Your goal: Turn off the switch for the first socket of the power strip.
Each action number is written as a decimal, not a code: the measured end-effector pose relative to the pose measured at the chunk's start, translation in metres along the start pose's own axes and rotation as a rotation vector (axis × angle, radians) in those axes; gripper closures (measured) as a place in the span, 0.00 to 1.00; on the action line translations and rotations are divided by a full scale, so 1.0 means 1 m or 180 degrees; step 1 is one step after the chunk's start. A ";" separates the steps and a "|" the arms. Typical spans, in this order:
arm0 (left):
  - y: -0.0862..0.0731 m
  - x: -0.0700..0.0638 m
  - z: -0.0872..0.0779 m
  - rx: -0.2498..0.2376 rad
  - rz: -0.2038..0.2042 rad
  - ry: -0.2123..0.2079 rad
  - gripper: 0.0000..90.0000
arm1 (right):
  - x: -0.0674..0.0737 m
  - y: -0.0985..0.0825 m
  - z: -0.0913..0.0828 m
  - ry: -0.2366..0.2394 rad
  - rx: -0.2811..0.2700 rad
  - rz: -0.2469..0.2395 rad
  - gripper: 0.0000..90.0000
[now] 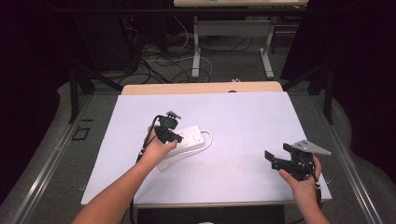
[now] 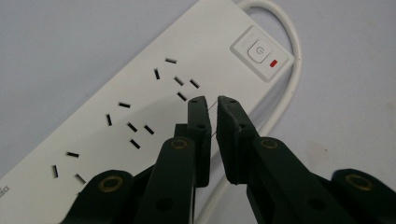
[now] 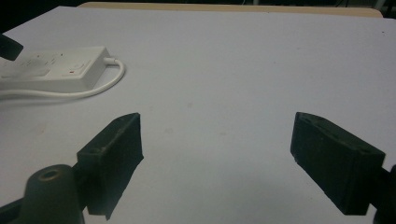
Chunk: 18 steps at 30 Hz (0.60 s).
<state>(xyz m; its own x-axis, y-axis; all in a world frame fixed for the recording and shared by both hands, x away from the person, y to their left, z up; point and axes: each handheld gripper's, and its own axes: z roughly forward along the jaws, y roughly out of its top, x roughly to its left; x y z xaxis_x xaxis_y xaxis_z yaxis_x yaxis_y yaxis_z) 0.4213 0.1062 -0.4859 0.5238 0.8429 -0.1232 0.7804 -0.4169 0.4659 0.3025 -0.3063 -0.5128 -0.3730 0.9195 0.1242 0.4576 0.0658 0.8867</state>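
A person's left gripper (image 2: 212, 103) hovers just above a white power strip (image 2: 140, 107) on a white-covered table (image 1: 243, 116), its jaws drawn nearly together with only a thin slit between them and nothing held. In the left gripper view, the tips sit over the strip's near edge, just beyond the last group of socket slots (image 2: 180, 81); the rocker switch (image 2: 259, 51) with its small red indicator lies ahead of the tips and to their right, and the strip's white cord (image 2: 292, 70) loops off that far end and runs back under the jaws. Whether the tips touch the casing cannot be told.

In the high view, the right gripper (image 1: 280, 156) hangs well apart at the table's right side, its jaws spread wide over bare cloth and empty; from its own view the power strip (image 3: 56, 70) lies far ahead to the left.

The likely aim is the switch, and the risk lies in the approach. The tips are off to one side of the button, so a straight push down would land on plain casing or slide into a socket slot. With the strip unsecured and the other tool far away, a slanted press could also skid the light casing across the smooth cloth or snag the cord beneath the jaws.
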 end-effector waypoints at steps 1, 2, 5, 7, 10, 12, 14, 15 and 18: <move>0.000 0.000 -0.001 -0.0027 -0.0013 -0.0005 0.92 | 0.000 0.000 0.000 -0.0005 -0.0002 0.0001 0.18; -0.001 0.000 -0.002 -0.0043 0.0015 -0.0013 0.92 | 0.000 0.000 -0.001 -0.0006 0.0030 -0.0002 0.18; -0.002 0.001 -0.006 -0.0069 0.0019 -0.0039 0.90 | 0.000 0.000 0.000 0.0000 0.0000 0.0001 0.18; -0.003 0.001 -0.008 -0.0121 0.0016 -0.0055 0.89 | 0.000 0.000 0.000 0.0015 0.0009 0.0001 0.18; -0.004 0.001 -0.011 -0.0194 0.0028 -0.0078 0.86 | 0.000 0.000 0.000 0.0000 -0.0002 0.0002 0.18; -0.006 0.000 -0.014 -0.0219 0.0013 -0.0086 0.84 | 0.000 0.000 0.000 -0.0001 -0.0001 0.0003 0.18; -0.006 0.001 -0.017 -0.0274 0.0024 -0.0125 0.82 | 0.000 0.000 -0.001 -0.0006 0.0020 0.0002 0.18; -0.007 0.001 -0.018 -0.0319 0.0020 -0.0134 0.80 | 0.000 0.000 -0.001 -0.0007 0.0029 0.0000 0.18; -0.008 0.002 -0.020 -0.0369 0.0070 -0.0177 0.77 | 0.000 0.000 0.000 -0.0002 -0.0003 0.0005 0.18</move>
<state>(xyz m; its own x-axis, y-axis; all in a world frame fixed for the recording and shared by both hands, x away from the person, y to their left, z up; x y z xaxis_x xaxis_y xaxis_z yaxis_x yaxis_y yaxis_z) 0.4088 0.1180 -0.4721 0.5610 0.8125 -0.1586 0.7256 -0.3904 0.5667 0.3025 -0.3061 -0.5127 -0.3717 0.9199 0.1255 0.4576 0.0639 0.8869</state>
